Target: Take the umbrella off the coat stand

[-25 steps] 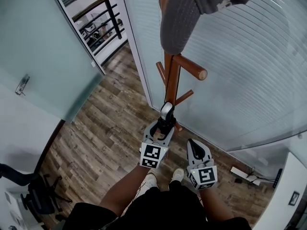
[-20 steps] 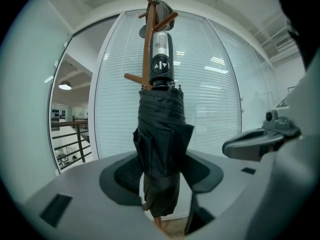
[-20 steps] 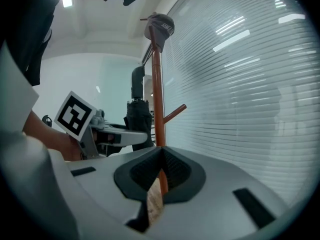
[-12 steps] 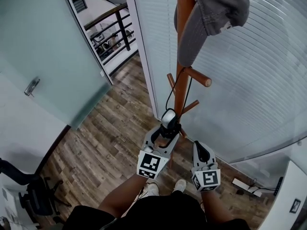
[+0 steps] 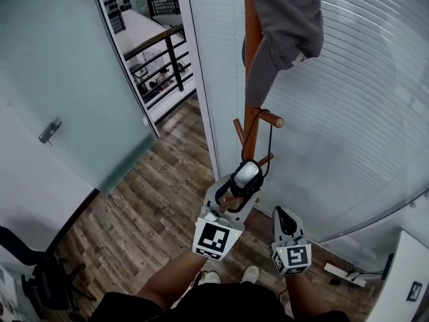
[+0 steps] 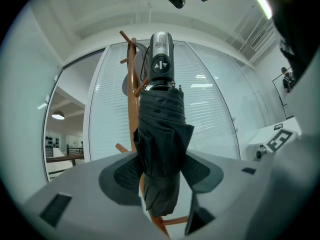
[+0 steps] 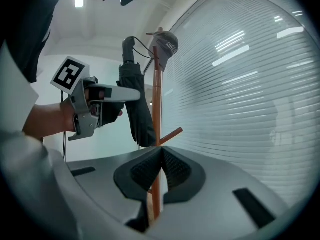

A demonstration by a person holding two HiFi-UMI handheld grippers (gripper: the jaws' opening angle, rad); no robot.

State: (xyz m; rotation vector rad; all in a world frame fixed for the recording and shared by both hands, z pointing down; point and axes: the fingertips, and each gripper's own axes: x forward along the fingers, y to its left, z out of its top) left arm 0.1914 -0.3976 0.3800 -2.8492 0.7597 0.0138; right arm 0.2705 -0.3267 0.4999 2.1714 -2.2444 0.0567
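A folded black umbrella (image 6: 160, 154) stands upright between the pads of my left gripper (image 6: 161, 171), its grey handle (image 6: 161, 64) on top. In the head view the left gripper (image 5: 236, 192) holds the umbrella (image 5: 247, 177) close in front of the wooden coat stand (image 5: 251, 79). The umbrella's black wrist cord (image 5: 270, 143) loops up round a lower peg (image 5: 269, 119). My right gripper (image 5: 284, 221) hangs lower and to the right, shut and empty. In the right gripper view its pads (image 7: 175, 170) meet in front of the stand's pole (image 7: 156, 114), with the umbrella (image 7: 137, 109) beyond.
A grey cap (image 5: 285, 25) hangs on an upper peg of the stand. A curved glass wall with blinds (image 5: 362, 113) runs right behind the stand. A frosted glass door (image 5: 60, 99) stands at the left. The wood floor (image 5: 147, 193) and the person's shoes lie below.
My left gripper has risen with the umbrella, and the wrist cord now reaches the lower peg with slack. The right gripper has risen a little. The head view has tilted upward.
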